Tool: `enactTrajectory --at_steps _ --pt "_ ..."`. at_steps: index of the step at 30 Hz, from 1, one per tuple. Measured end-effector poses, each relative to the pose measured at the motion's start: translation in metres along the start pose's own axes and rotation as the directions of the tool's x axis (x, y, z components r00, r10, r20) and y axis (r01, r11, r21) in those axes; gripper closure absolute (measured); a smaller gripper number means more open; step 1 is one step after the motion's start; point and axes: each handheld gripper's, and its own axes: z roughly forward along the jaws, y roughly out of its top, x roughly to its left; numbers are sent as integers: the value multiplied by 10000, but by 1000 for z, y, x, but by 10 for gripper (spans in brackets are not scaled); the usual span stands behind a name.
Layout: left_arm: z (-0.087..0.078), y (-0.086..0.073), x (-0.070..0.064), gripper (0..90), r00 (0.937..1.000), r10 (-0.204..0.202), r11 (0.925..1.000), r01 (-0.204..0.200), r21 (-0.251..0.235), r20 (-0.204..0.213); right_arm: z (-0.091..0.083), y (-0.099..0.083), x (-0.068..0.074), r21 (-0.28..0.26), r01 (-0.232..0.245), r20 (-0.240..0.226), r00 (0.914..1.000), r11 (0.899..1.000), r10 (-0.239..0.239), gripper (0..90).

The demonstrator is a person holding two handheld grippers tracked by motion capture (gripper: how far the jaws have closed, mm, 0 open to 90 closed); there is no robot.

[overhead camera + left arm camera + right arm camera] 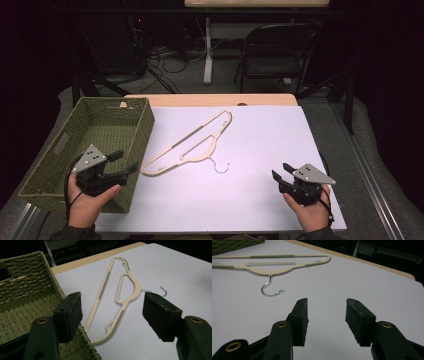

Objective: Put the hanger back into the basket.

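A cream plastic clothes hanger (192,141) with grey grip strips and a metal hook (220,167) lies flat on the white table (260,150), slanting from near the basket up to the middle. My left gripper (125,164) is held open over the basket's near right corner, pointing at the hanger (117,297). At the table's near right, my right gripper (280,172) is open with nothing between its jaws. The hanger (272,263) and its hook (270,288) lie ahead and to the left in the right gripper view.
A green woven basket (55,150) stands at the table's left side, its rim (52,280) just beside the hanger. Behind the table are a folding chair (272,52), a table leg and cables on the floor.
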Motion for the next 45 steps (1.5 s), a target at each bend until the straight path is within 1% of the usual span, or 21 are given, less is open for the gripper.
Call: enactTrajectory --at_steps 3,5,7,9,11,17,19,20,21,22,28,31,33,36,37,38,39,40,41,43,45 --pt "1 0 -1 316 10000 19 10000 -19 8 23 -1 0 0 172 -93 -112 9999 9998 95 566" --pt "1 1 -2 316 10000 43 10000 -43 72 39 -1 1 0 342 -311 -165 9994 9989 317 588" --pt "2 0 -3 316 10000 51 10000 -52 77 67 -2 2 0 333 -349 -126 9993 9988 353 605" --pt "3 0 -3 316 10000 54 9999 -55 96 76 -3 3 0 417 -467 -216 9986 9980 476 625" --pt "3 0 -3 315 9999 74 9999 -75 95 99 -3 3 0 440 -431 -235 9987 9981 441 645" --pt "3 1 -6 314 9999 89 10000 -89 -20 121 1 9 5 716 -453 -661 9966 9964 500 699" --pt "4 2 -8 314 9998 196 9998 -196 23 90 3 13 8 792 -350 -787 9960 9962 412 708" --pt "5 2 -9 315 9998 183 9998 -183 18 115 5 16 10 899 -221 -818 9962 9957 295 725" --pt "5 2 -10 316 9997 187 9998 -187 20 175 6 18 11 990 -173 -874 9958 9949 261 737" --pt "6 2 -11 318 9996 191 9998 -191 -11 205 9 21 13 931 -150 -932 9954 9955 237 748" --pt "9 4 -18 331 9987 265 9996 -262 -73 426 23 43 25 1213 350 -1312 9912 9920 -190 777" --pt "13 6 -22 331 9980 296 9996 -294 -48 561 33 54 31 1517 694 -1619 9858 9860 -445 780" --pt "16 6 -26 331 9974 298 9996 -297 -39 654 40 60 34 1709 833 -1679 9843 9818 -543 780" --pt "21 7 -32 331 9959 324 9995 -322 -35 840 54 68 39 2060 930 -1891 9805 9741 -537 781" --pt "24 7 -35 331 9949 393 9992 -397 22 928 57 70 40 2172 965 -1928 9797 9713 -542 781" --pt "25 7 -37 331 9943 415 9991 -421 40 979 63 73 42 2236 1092 -1916 9792 9686 -662 783" --pt "26 7 -38 331 9935 462 9989 -473 79 1041 66 75 44 2298 1116 -1969 9782 9668 -661 784" --pt "27 7 -39 331 9933 421 9990 -434 103 1073 70 76 46 2345 1135 -2026 9771 9655 -657 783" --pt "28 6 -40 331 9926 464 9988 -479 112 1120 73 78 47 2306 1190 -2030 9766 9657 -718 784" --pt "29 6 -41 331 9922 478 9987 -493 104 1150 77 81 49 2434 1266 -2086 9751 9616 -756 790" --pt "30 5 -42 331 9917 500 9986 -517 114 1185 83 83 51 2432 1244 -2133 9743 9620 -721 800"
